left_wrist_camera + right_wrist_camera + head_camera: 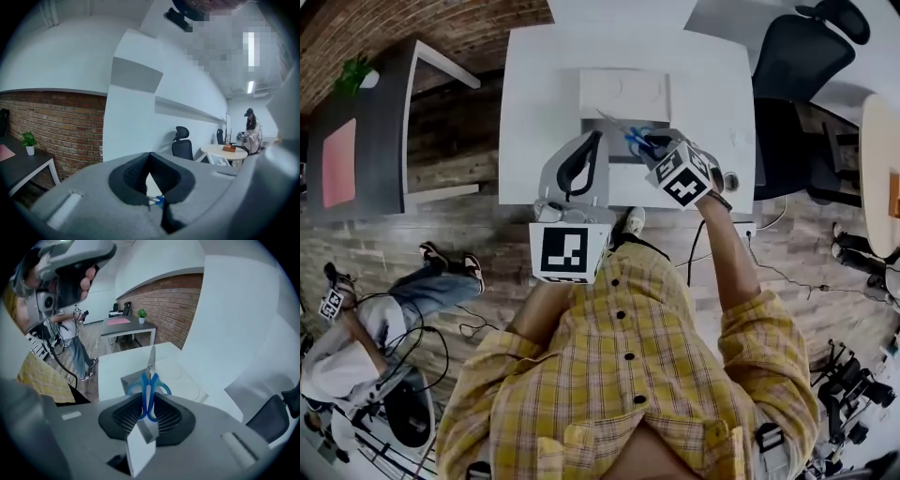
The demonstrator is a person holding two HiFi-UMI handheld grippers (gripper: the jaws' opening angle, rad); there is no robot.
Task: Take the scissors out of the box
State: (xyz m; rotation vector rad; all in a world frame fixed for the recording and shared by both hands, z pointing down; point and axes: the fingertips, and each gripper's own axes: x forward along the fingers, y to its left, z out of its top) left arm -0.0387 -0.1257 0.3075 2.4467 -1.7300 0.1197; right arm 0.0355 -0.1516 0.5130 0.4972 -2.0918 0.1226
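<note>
White table (534, 84) in the head view carries the box (619, 153). The right gripper (652, 145) holds the scissors (630, 137) just above the box. This looks like the lift-out, and next they must clear the box.

Left gripper view: the left gripper (150, 159) is clenched and empty.

Right gripper view: the jaws clamp the blue handles, and the blades point away along the gripper's line, over the box.

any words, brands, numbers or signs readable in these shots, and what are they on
No readable text in any view.
Marker cubes and: black-and-white square patterns only, no letters or digits.
Scissors: no brand or print can be made out on the blades or blue handles.
Box lid: plain white, only a faint raised outline, no wording.
</note>
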